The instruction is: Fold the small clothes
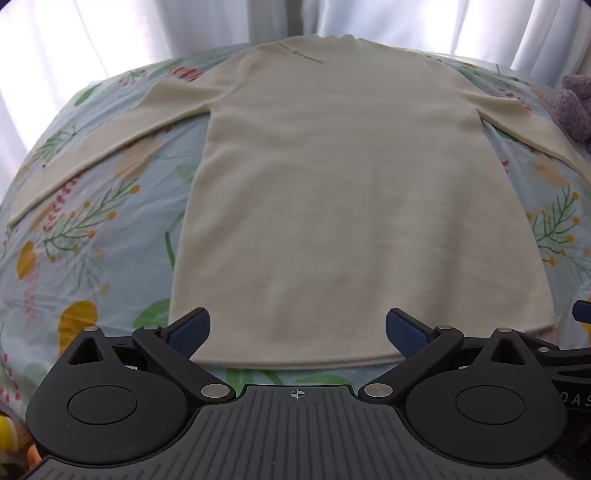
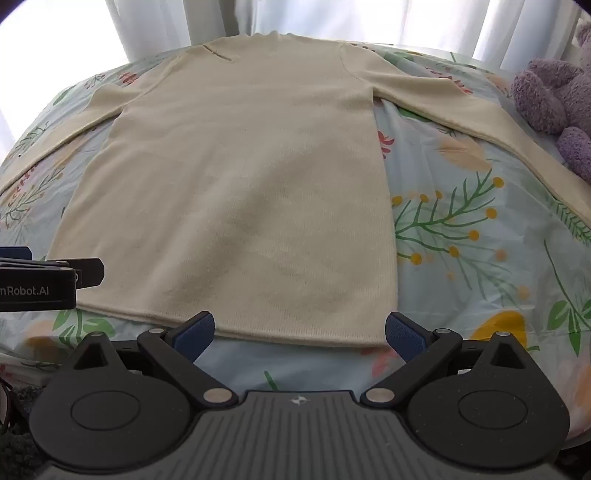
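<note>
I count one cream sweater [image 1: 332, 192], flat on the floral bedsheet [image 1: 92, 229], hem nearest me, two sleeves spread outward. Left gripper [image 1: 297, 332]: two blue pads released wide, straddling the hem's left part, not gripping. Right gripper [image 2: 299, 332]: two pads likewise spread, at the hem's right corner. One purple plush toy [image 2: 554, 99] lies beside the right sleeve. White curtains [image 1: 110, 33] behind.

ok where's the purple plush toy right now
The purple plush toy sits at the far right of the floral bedsheet, just beyond the cream sweater's right sleeve.
</note>
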Available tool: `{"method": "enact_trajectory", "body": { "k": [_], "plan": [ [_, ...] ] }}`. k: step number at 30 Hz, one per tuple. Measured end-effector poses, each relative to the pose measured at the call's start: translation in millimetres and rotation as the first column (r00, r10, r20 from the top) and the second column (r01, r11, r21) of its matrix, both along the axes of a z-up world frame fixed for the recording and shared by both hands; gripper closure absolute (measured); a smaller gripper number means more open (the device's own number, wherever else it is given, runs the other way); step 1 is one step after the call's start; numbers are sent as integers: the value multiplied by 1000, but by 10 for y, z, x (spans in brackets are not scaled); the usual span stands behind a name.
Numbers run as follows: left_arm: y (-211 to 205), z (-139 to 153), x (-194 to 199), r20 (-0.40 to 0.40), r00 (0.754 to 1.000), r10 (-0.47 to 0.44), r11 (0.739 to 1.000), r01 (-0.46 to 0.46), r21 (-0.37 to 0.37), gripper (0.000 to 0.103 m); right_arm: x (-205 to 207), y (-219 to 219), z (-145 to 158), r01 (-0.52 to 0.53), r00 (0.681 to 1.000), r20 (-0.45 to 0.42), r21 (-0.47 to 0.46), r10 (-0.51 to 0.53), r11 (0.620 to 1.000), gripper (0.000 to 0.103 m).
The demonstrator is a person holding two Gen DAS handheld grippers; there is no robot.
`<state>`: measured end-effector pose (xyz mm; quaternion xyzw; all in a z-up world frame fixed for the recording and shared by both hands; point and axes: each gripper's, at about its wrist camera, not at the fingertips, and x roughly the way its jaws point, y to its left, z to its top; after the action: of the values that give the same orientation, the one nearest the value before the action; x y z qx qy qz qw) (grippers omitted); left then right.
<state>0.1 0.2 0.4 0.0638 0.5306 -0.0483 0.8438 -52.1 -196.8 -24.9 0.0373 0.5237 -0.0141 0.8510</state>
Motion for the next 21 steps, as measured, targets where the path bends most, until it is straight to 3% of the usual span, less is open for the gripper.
{"method": "enact_trajectory", "body": {
  "k": [21],
  "plan": [
    [-7, -13, 4, -3, 1000, 0, 1000, 0, -4, 0, -19, 2, 21, 4, 1000, 7, -1, -4, 1000, 4]
  ]
}}
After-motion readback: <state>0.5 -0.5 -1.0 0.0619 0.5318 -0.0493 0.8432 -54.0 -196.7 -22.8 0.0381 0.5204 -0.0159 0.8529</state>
